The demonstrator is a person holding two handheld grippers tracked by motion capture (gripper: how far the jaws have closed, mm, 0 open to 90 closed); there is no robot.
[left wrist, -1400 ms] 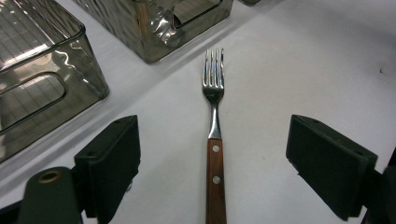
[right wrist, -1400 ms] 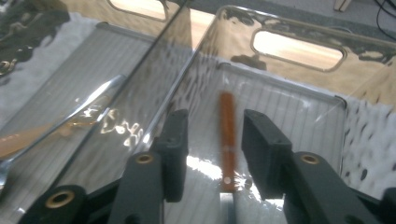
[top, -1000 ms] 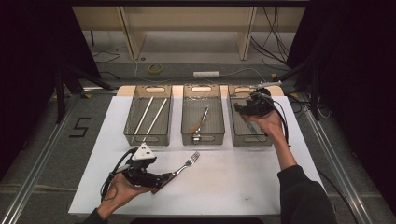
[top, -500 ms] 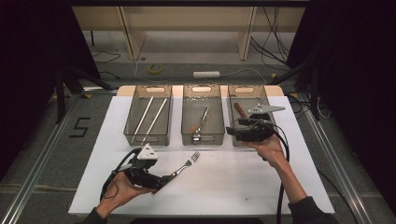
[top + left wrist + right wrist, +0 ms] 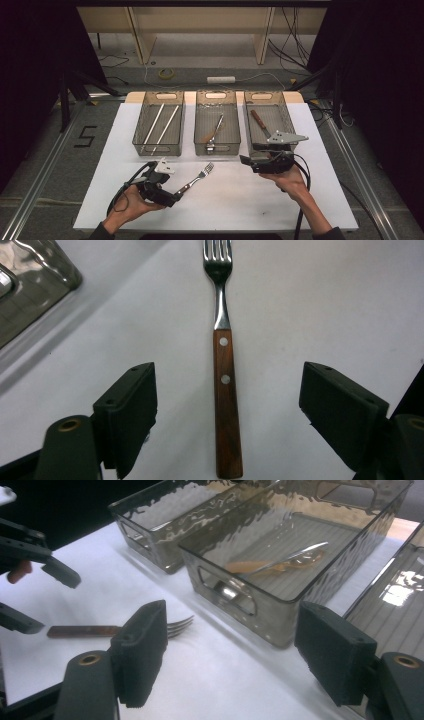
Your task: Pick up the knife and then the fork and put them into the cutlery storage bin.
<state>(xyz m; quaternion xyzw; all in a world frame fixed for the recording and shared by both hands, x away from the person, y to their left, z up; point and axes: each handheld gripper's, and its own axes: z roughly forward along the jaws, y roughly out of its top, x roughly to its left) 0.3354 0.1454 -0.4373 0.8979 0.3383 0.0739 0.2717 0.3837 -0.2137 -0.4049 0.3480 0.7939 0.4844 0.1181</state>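
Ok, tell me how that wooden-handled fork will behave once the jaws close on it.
The fork looks rigid, so it probably won't flex. Lying flat on the table, it shouldn't roll. Its steel head may tip downward if gripped far back.

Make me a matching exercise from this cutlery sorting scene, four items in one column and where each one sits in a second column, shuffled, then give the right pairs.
Items:
1. wooden-handled steel fork
2. pair of pale chopsticks
3. wooden-handled spoon
4. wooden-handled knife

Places:
A. middle clear plastic bin
B. white table mat, between the left claw's open jaws
C. right clear plastic bin
D. left clear plastic bin

Pairs: 1-B, 2-D, 3-A, 4-C
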